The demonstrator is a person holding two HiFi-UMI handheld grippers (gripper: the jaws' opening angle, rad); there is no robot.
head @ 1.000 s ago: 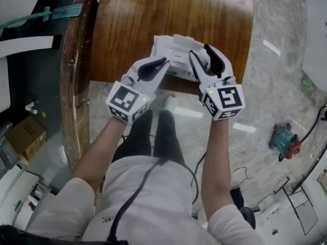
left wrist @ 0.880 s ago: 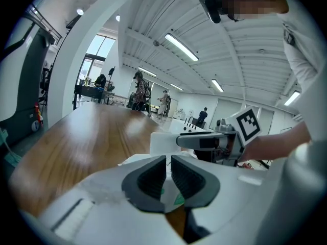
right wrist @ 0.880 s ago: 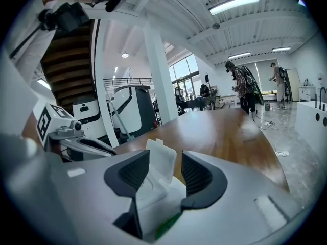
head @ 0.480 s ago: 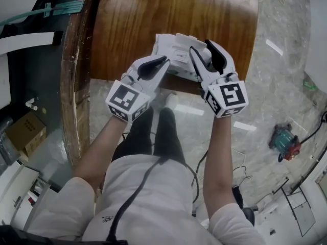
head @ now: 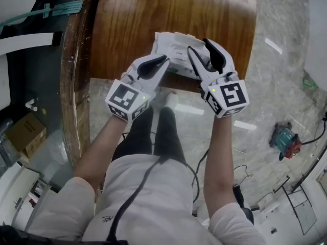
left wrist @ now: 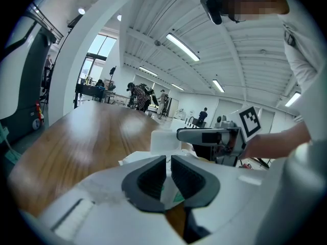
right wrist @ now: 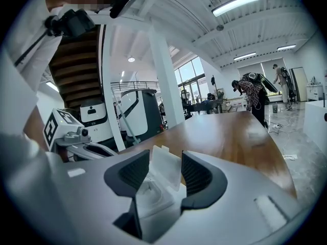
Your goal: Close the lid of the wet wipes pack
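1. The wet wipes pack lies flat on the wooden table, right at the near edge and a bit closer to the near right corner than the left one.
2. Its long axis runs roughly along that near edge, only slightly skewed, so one short end points at the left edge and the other at the right edge.
3. The lid is up. In the right gripper view it's a pale flap standing nearly upright, with the round opening just in front of it.
4. The left gripper comes in over the near edge at the pack's near left corner. Its jaws are squeezed almost together, with the thin white-and-green edge of the pack pinched between them.
5. The right gripper is over the right end of the pack. Its jaws are spread apart with the raised lid standing in the gap. Can't tell if either pad is actually touching it.
6. The two grippers sit side by side, close but not touching.
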